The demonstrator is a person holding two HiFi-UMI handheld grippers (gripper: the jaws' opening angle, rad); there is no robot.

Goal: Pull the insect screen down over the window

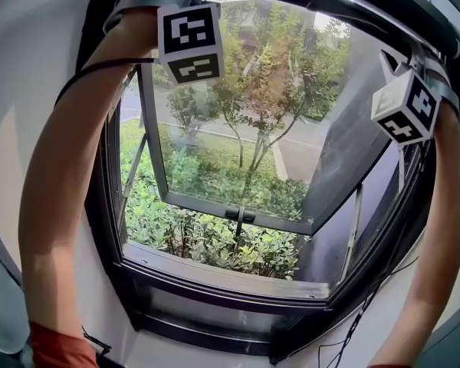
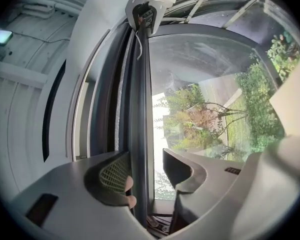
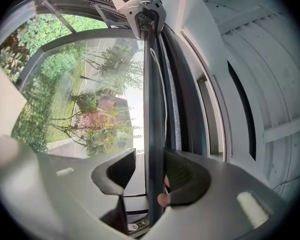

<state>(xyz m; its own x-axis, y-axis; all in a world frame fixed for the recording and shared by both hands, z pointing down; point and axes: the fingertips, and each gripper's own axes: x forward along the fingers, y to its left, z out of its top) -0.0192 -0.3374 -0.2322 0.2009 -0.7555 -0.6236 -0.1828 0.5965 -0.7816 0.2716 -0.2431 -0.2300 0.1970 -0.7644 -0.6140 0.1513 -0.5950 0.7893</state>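
Insect-screen bar (image 1: 353,10) sits at the top of the open window (image 1: 215,278) in the head view, both arms raised to it. Left tool (image 2: 145,169) stands wide, bar against its left pad. Right tool (image 3: 149,169) stands wide, bar touching its right pad.

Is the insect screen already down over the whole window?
No: the dark screen bar sits high in the grey window frame, and green shrubs outside show uncovered.
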